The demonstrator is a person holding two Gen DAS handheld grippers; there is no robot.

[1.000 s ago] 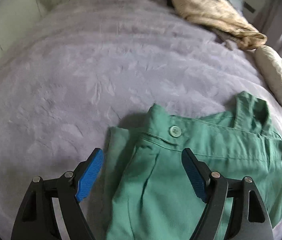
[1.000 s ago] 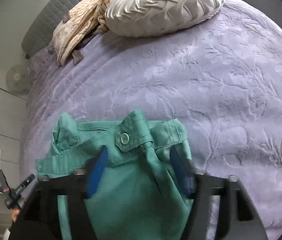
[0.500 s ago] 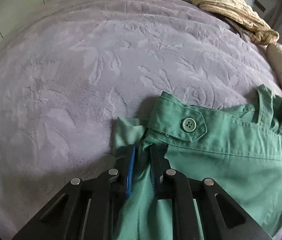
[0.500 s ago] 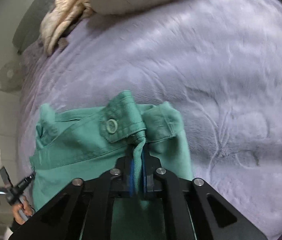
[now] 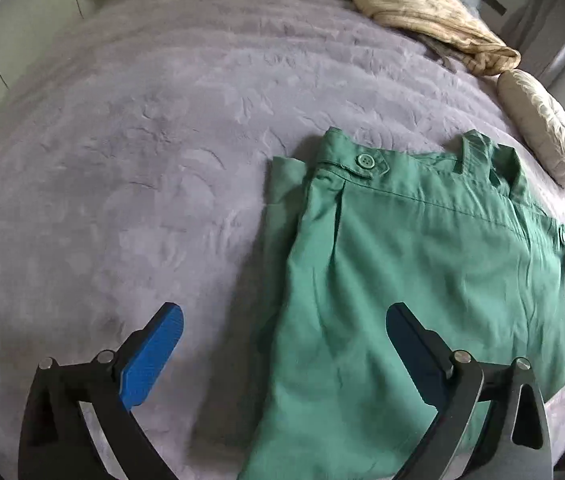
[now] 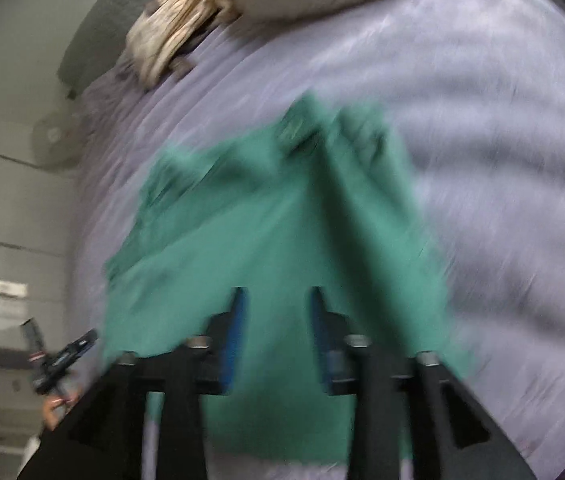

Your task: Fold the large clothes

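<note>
Green trousers (image 5: 422,264) lie folded on the lilac bedspread (image 5: 142,168), waistband and button (image 5: 365,161) at the far end. My left gripper (image 5: 282,340) hovers over their near left edge, its jaws opening wide, with cloth below them but nothing pinched. The right wrist view is blurred by motion. There the right gripper (image 6: 278,320) hangs over the middle of the trousers (image 6: 282,232). Its jaws are opening, and its blue pads (image 6: 236,332) are clear of the cloth.
A beige garment (image 5: 422,8) and a round cream cushion (image 5: 542,136) lie at the far end of the bed. A white wall and a fan (image 6: 56,138) stand to the left in the right wrist view. A hand (image 6: 52,410) shows at that view's lower left.
Half a second ago both grippers were shut on the cloth below the waistband. Both have let go, spread their jaws and drawn back, and the trousers lie flatter.
</note>
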